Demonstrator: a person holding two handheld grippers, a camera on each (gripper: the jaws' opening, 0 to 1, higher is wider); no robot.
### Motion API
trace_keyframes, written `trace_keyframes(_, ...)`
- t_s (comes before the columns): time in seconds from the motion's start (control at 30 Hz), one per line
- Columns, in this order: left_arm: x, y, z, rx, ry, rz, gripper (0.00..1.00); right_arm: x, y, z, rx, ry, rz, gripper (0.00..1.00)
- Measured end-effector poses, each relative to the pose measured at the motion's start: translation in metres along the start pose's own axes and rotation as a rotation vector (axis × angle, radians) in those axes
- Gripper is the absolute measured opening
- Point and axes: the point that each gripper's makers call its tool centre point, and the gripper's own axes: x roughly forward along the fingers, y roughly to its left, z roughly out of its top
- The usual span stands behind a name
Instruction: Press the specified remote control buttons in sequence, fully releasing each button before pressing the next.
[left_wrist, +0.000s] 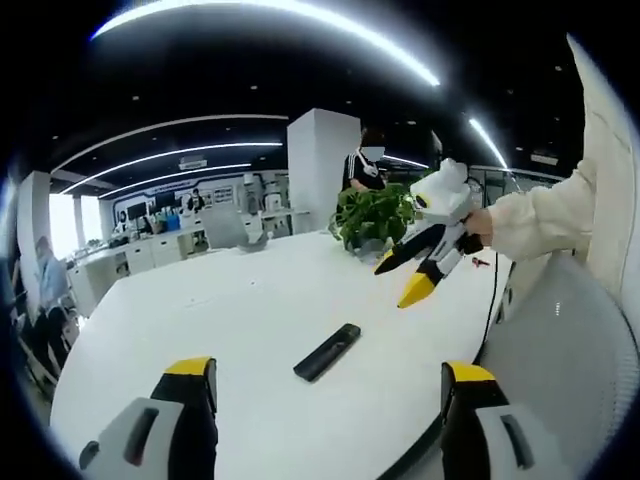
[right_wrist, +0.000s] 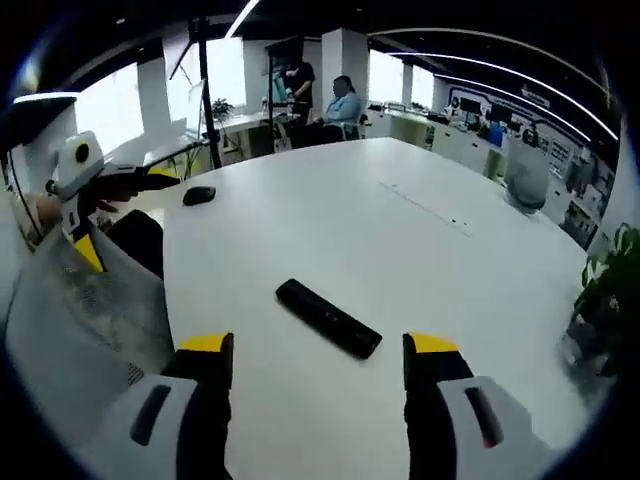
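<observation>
White office surface (right_wrist: 420, 240) carries the remote (right_wrist: 328, 318), untouched. Both grippers, left gripper (left_wrist: 325, 385) and right gripper (right_wrist: 318, 365), hover with fingers spread; pressing seems not yet begun.

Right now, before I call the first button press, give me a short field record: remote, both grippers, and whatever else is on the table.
remote: black remote control lying flat on the white table, untouched
left gripper: jaws open, short of the remote
right gripper: jaws open, just short of the remote
other items: potted plant at the table's far side; dark mouse
</observation>
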Motion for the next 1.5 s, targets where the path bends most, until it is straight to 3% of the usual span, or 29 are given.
trace_keyframes(0.13, 0.0, -0.001, 0.0, 0.008, 0.004, -0.002, 0.97, -0.029, 0.006, 0.011, 0.033, -0.072, -0.063, 0.84)
trace_keyframes(0.33, -0.001, 0.001, 0.001, 0.008, -0.004, 0.013, 0.98, -0.067, 0.021, 0.013, 0.069, -0.119, -0.147, 1.0)
trace_keyframes(0.4, -0.002, 0.001, 0.001, 0.012, -0.002, 0.018, 0.98, -0.078, 0.028, 0.011, 0.076, -0.137, -0.159, 1.0)
trace_keyframes(0.53, -0.002, 0.001, 0.0, 0.024, 0.003, 0.024, 0.98, -0.092, 0.034, 0.003, 0.124, -0.147, -0.195, 1.0)
trace_keyframes(0.67, -0.003, 0.001, 0.003, 0.028, -0.008, 0.024, 0.97, -0.101, 0.035, -0.018, 0.165, -0.121, -0.242, 1.0)
trace_keyframes(0.83, -0.003, 0.001, 0.001, 0.042, 0.005, 0.025, 0.97, -0.116, 0.038, -0.036, 0.24, -0.145, -0.312, 1.0)
trace_keyframes(1.03, -0.005, 0.004, 0.002, 0.042, 0.001, 0.042, 0.97, -0.123, 0.034, -0.051, 0.255, -0.164, -0.395, 1.0)
trace_keyframes(1.23, -0.004, 0.005, 0.0, 0.053, 0.014, 0.04, 0.97, -0.114, 0.03, -0.056, 0.251, -0.163, -0.429, 0.97)
trace_keyframes(1.5, -0.004, 0.009, -0.002, 0.045, 0.021, 0.048, 0.97, -0.109, 0.023, -0.061, 0.165, -0.135, -0.487, 0.93)
